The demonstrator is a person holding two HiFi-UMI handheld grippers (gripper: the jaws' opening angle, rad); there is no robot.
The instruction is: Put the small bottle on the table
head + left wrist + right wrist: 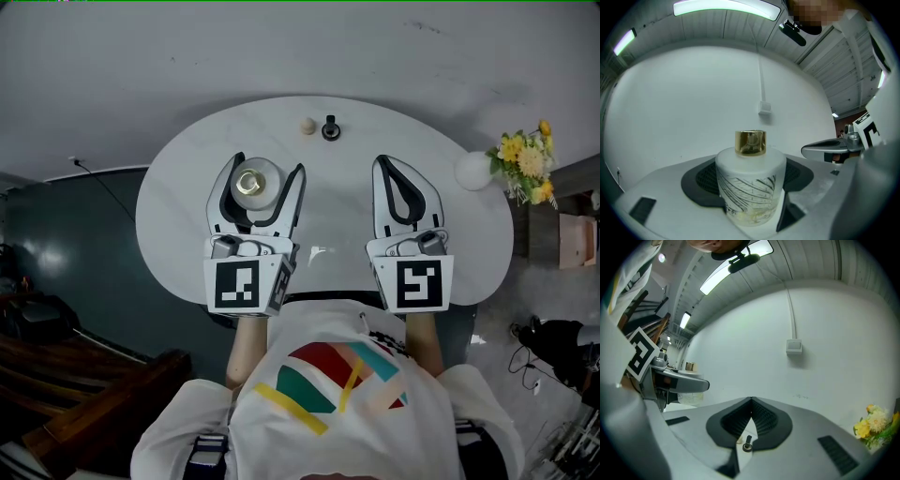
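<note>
The small bottle (pixel 255 185) is frosted white glass with a gold cap and thin black line print. It stands upright between the jaws of my left gripper (pixel 269 167), which is shut on it over the left half of the white oval table (pixel 187 244). In the left gripper view the bottle (pixel 750 187) fills the gap between the dark pads (pixel 701 180). Whether its base touches the table cannot be told. My right gripper (pixel 389 161) hovers over the table's right half, shut and empty, its tips meeting (pixel 751 399). The bottle (pixel 689 397) also shows at the left of the right gripper view.
A small beige ball (pixel 307 126) and a small black object (pixel 330 129) lie near the table's far edge. A round white vase (pixel 474 171) with yellow flowers (pixel 527 159) stands at the right rim. A white wall lies beyond.
</note>
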